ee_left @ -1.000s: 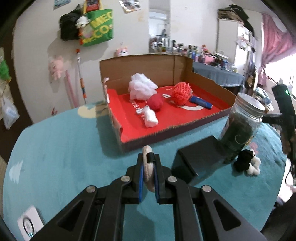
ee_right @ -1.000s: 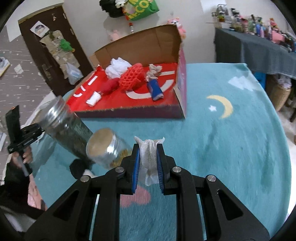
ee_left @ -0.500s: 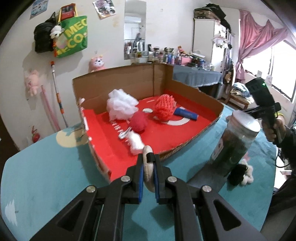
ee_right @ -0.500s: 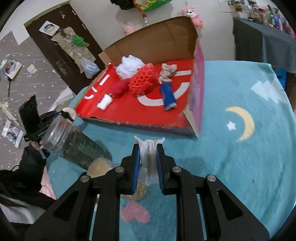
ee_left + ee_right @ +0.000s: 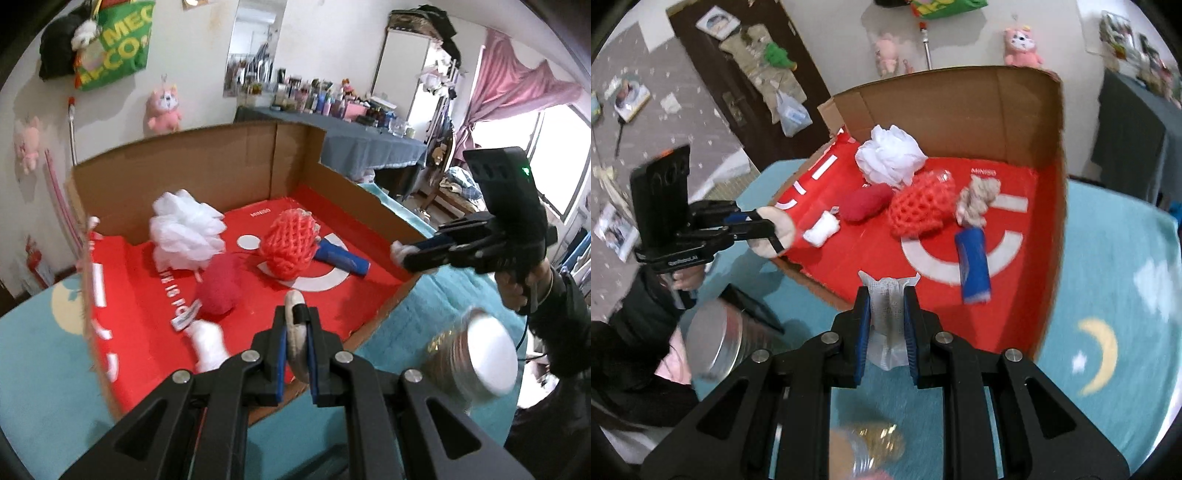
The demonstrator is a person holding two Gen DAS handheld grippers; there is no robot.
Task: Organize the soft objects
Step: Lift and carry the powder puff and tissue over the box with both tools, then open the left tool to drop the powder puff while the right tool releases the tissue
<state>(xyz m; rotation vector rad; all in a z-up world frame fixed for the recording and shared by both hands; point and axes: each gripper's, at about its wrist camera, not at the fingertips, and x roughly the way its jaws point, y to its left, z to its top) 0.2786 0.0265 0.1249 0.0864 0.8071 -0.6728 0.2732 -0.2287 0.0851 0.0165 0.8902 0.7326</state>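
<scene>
Left gripper [image 5: 296, 334]: fingers clamped on a pale round puff [image 5: 295, 343], held edge-on over the near edge of the box; seen from the right wrist [image 5: 767, 234] the puff [image 5: 775, 230] hangs just beside the box's left corner
Right gripper [image 5: 886, 314]: fingers clamped on a white gauze wad [image 5: 886, 306], over the box's near rim; from the left wrist [image 5: 406, 254] it sits at the box's right wall
Box [image 5: 207, 166]: open cardboard, red lining, on the worktop [image 5: 1108, 266]; "MINISO" printed on the lining near the back wall; further white lettering near the front, partly hidden, not readable
In the box: white mesh pouf [image 5: 186, 230] at the back; red net ball [image 5: 290, 245] in the middle, touching a blue tube [image 5: 341, 258]; red pad [image 5: 218, 284] beside the pouf; small white roll [image 5: 207, 343] near the front; beige knotted rope [image 5: 977, 201] beside the net ball
Worktop: teal cloth with a moon and stars; blurred metal-lidded jar [image 5: 476, 354] near the box
Wall: green bag [image 5: 114, 40] reading "MEC" and "CO"; pink plush [image 5: 164, 109] hanging
</scene>
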